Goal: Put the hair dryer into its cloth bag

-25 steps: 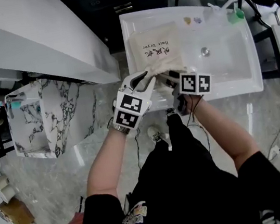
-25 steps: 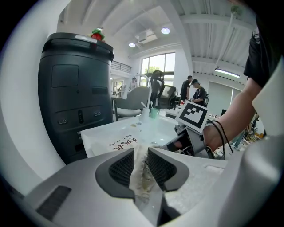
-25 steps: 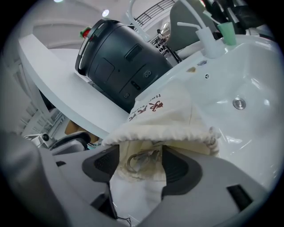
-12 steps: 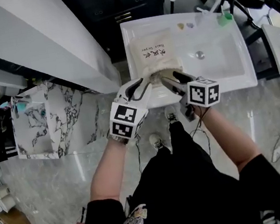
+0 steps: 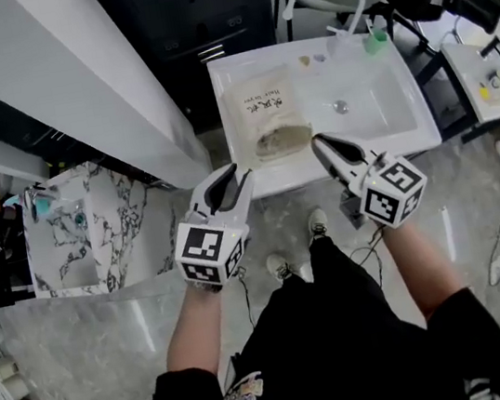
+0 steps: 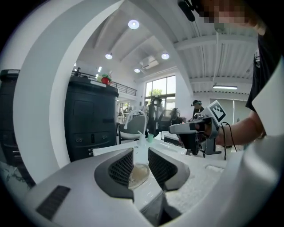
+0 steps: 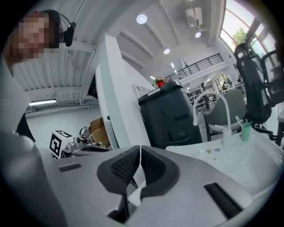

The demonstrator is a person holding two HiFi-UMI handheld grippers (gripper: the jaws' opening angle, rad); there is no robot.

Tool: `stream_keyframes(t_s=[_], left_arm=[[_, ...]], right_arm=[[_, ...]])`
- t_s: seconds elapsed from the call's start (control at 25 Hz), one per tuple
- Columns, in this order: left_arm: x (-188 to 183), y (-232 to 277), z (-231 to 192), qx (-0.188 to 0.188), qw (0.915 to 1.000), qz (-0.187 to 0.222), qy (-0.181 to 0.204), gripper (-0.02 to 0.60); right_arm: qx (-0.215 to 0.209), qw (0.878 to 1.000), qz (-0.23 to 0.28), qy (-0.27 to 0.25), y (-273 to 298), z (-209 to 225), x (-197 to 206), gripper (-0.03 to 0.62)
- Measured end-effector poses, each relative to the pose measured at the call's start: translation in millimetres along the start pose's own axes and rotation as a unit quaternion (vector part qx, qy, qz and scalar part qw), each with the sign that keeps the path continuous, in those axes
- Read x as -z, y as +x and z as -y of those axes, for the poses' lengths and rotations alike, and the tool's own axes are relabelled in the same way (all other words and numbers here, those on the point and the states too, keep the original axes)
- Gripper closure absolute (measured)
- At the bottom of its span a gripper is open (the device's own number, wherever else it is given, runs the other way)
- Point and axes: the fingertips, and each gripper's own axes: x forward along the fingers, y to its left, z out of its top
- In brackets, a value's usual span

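- You're holding both forearms out ahead of you, with the grippers raised side by side on your side of the sink [image 5: 406, 136], well apart from each other.
- Your left gripper [image 5: 235, 174] is hanging off the sink's near left corner, nose aimed toward the basin. Its pads [image 6: 120, 167] are standing apart with a narrow gap, and nothing is sitting between them.
- Your right gripper [image 5: 321, 142] is hovering at the middle of the sink's near rim, marker cube toward you. Its jaws are closing: the pads [image 7: 124, 166] are showing only a thin slit, with nothing caught in it.
- The cloth bag [image 5: 265, 107] is lying flat in the left part of the sink, and neither gripper is touching it.
- Its long axis is running from the sink's far rim toward the near rim, with the printed end at the far side.
- A darker bulge is filling the bag's near end; I can't tell whether that's the hair dryer.
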Motion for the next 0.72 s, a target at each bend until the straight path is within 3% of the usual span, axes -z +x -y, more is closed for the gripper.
stream_keyframes(t_s=[0.04,0.28,0.72], left_arm=[[-2.9,-5.8,2.5,-0.002,1.0000,0.006,-0.004,0.480],[-15.8,-28.0,18.7,-0.021,0.9991,0.032,-0.016,0.485],[-21.0,-30.9,94.5,-0.095,0.9942,0.043,-0.028,0.577]], right_arm=[[-0.004,1.000,0.002,-0.009,-5.6,-5.7,-5.0,0.595],[-0.029,0.996,-0.006,-0.079,-26.3,-29.7,-16.2,0.595],[-0.095,0.991,-0.013,-0.093,-86.7,-13.5,-18.9,0.597]])
